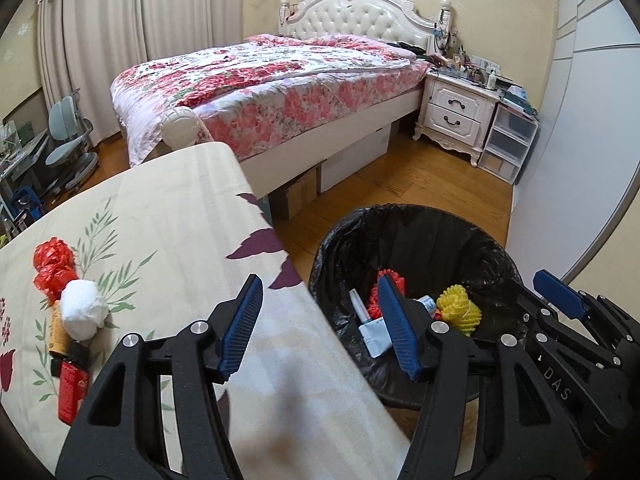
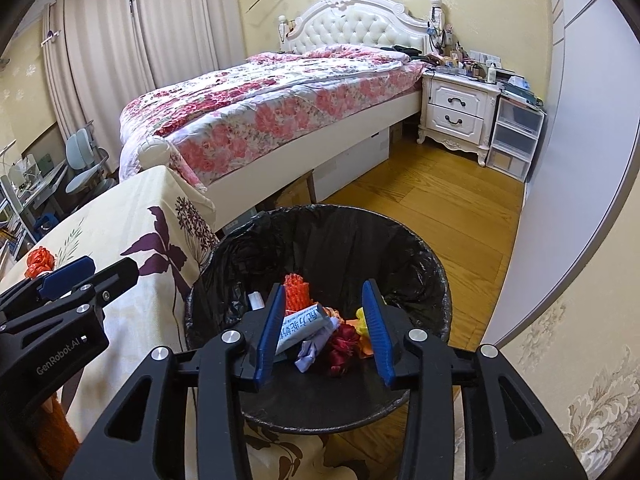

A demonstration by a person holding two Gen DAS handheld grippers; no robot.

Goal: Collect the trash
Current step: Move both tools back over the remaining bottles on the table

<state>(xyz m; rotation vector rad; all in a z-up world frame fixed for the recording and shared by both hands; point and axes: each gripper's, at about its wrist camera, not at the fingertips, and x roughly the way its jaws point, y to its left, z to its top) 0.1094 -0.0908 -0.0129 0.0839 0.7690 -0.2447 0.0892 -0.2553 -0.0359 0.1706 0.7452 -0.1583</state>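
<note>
My left gripper (image 1: 320,284) stands open with nothing between its fingers, over the table's edge beside the black-lined trash bin (image 1: 420,224). On the tablecloth to its left lie a crumpled red plastic piece (image 1: 52,264), a white paper ball (image 1: 82,308), a brown wrapper (image 1: 60,332) and a red packet (image 1: 72,392). My right gripper (image 2: 323,286) is open above the bin (image 2: 320,216). Below it in the bin lie a white printed box (image 2: 300,326), a red foam net (image 2: 296,292), a lilac scrap (image 2: 308,356), a dark red piece (image 2: 342,346) and a yellow net (image 1: 456,308).
The table (image 1: 180,208) with its floral cloth stands left of the bin. Behind are a bed (image 1: 272,84), boxes under it, a white nightstand (image 1: 456,112) and plastic drawers (image 1: 508,140). Wooden floor (image 2: 440,208) stretches beyond the bin; a pale wall or wardrobe (image 2: 580,140) runs along the right.
</note>
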